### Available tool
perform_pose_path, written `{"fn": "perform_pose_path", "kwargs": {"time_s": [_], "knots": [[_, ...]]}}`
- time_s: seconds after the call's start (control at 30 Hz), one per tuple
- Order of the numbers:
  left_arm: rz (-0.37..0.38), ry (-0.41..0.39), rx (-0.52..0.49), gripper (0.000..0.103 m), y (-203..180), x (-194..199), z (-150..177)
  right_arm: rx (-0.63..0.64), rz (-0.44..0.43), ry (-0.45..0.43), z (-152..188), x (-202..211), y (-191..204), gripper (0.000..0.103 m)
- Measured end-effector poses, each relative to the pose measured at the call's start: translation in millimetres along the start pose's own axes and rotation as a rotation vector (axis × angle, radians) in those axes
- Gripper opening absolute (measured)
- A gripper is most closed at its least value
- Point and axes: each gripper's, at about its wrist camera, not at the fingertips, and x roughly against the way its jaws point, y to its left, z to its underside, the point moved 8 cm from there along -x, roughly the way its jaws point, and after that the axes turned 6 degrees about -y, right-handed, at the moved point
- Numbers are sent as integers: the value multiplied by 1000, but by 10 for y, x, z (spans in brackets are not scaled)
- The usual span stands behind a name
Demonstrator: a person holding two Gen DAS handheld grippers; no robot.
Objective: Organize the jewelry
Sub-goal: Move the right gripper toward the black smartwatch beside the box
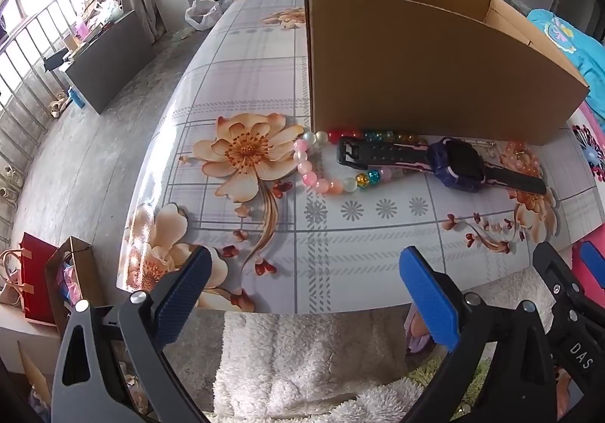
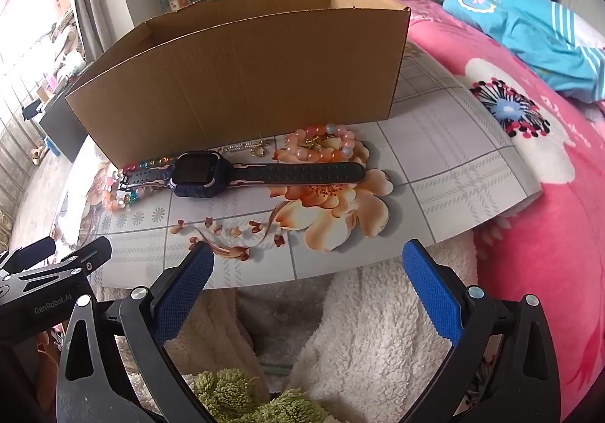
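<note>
Left gripper (image 1: pixel 304 294) fingers spread wide, nothing held, hovering at the near edge of the floral table (image 1: pixel 242 82). Multicolour bead bracelet (image 1: pixel 321 173) lies against the cardboard box (image 1: pixel 427 75) front wall, watch (image 1: pixel 450 164) strap lying across it. Thin chain (image 2: pixel 245 147) and peach bead bracelet (image 2: pixel 321 147) sit further right, near the box. Right gripper (image 2: pixel 308 292) fingers also spread, empty.

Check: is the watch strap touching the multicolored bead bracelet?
Touching. In the left wrist view the watch lies with its buckle strap across the bead bracelet, beads emerging on both sides of it.
</note>
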Motion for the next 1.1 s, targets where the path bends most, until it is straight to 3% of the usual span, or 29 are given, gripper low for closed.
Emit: {"fn": "perform_pose_path", "kwargs": {"time_s": [1.1], "knots": [[-31, 29, 8, 97, 46, -65, 16, 8, -5, 19, 51, -28, 23, 96]]}}
